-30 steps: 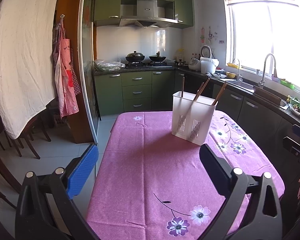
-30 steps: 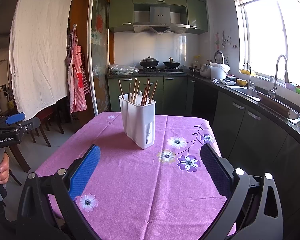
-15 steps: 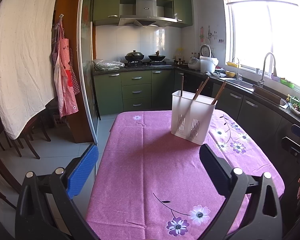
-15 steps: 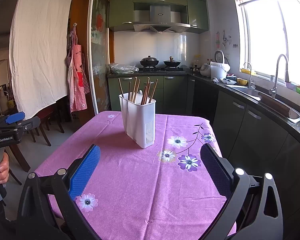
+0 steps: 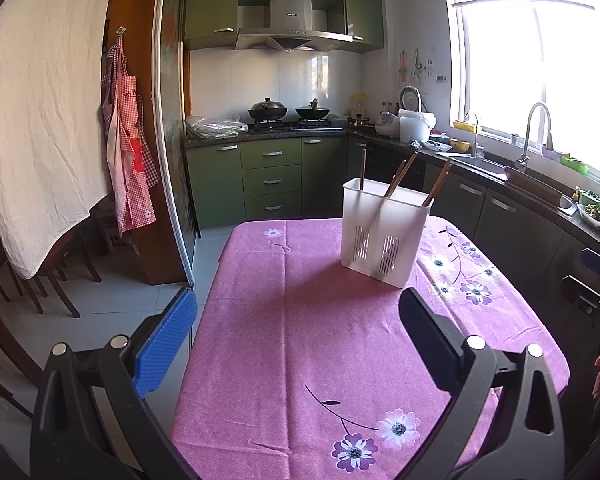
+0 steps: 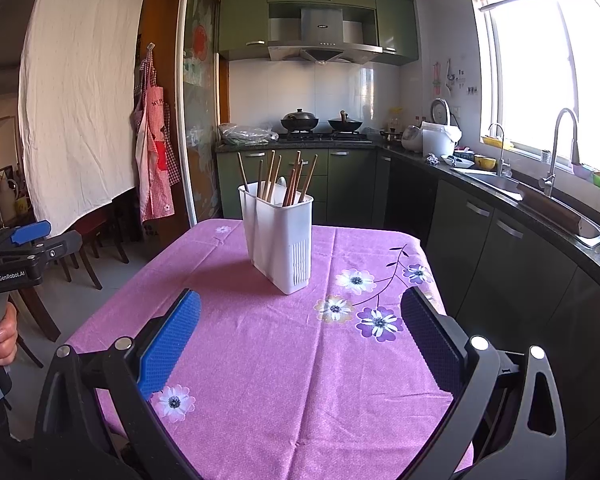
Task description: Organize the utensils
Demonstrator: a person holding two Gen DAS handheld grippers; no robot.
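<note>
A white plastic utensil holder (image 5: 384,234) (image 6: 281,236) stands upright on the far half of a table covered by a pink flowered cloth (image 5: 300,340) (image 6: 280,360). Several brown chopsticks (image 6: 288,180) (image 5: 400,174) stick out of its top. My left gripper (image 5: 298,322) hovers over the near part of the table, open, with nothing between its pads. My right gripper (image 6: 300,320) is also open and empty, well short of the holder. The left gripper's body (image 6: 24,252) shows at the left edge of the right wrist view, held by a hand (image 6: 4,340).
Green kitchen cabinets (image 5: 272,176) and a stove with two pans (image 5: 288,114) line the back wall. A dark counter with a sink and tap (image 5: 536,140) runs along the right. Wooden chairs (image 5: 60,272) and a hanging white cloth (image 5: 40,120) stand to the left.
Both views have shifted only slightly. The holder sits marginally higher in the left wrist view. Both grippers stay open and empty.
</note>
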